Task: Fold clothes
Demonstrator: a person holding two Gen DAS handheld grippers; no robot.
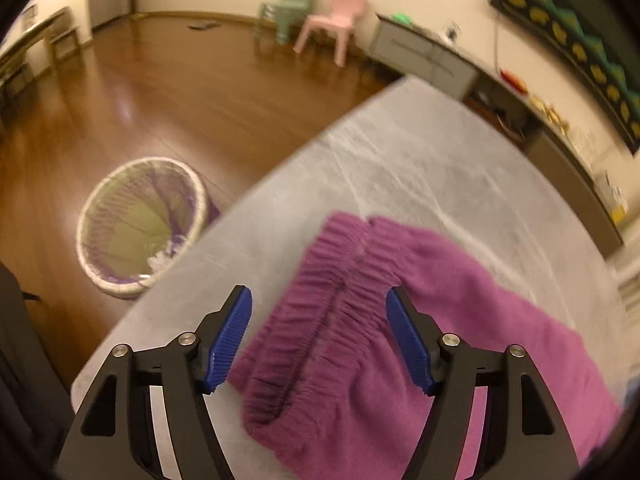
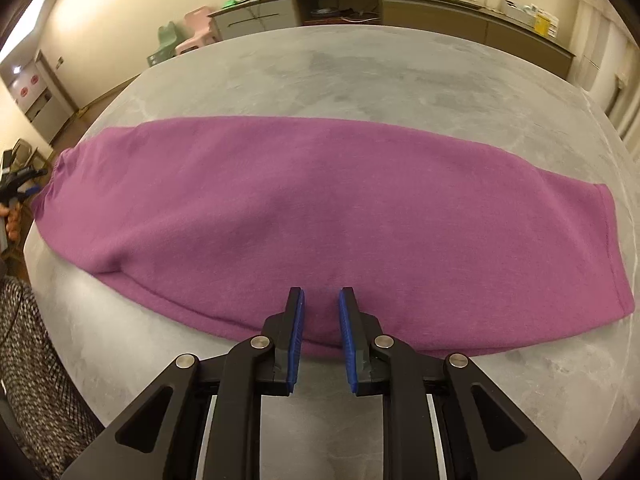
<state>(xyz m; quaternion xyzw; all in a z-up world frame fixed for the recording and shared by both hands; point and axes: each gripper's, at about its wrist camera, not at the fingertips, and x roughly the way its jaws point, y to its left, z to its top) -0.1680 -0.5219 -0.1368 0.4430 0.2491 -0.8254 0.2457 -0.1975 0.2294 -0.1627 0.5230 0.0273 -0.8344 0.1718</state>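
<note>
Progress: purple knit trousers [image 2: 304, 208] halved lengthwise, cross-folds pending | left gripper [image 1: 319, 338]: jaws apart above waistband | right gripper [image 2: 321, 340]: narrowly parted, unclamped.

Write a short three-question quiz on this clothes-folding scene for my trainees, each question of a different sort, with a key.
1. True or false: the left gripper is clamped on the elastic waistband.
2. Multiple choice: what stands on the floor beside the table in the left wrist view? A) a lined wastebasket B) a cardboard box C) a pair of shoes
3. Fill in: in the right wrist view, the purple trousers lie ____ on the table, and the right gripper has a narrow gap between its pads.

Key
1. False: its jaws stand wide, the pads clear of the cloth.
2. A, the wastebasket.
3. Flat.
</note>
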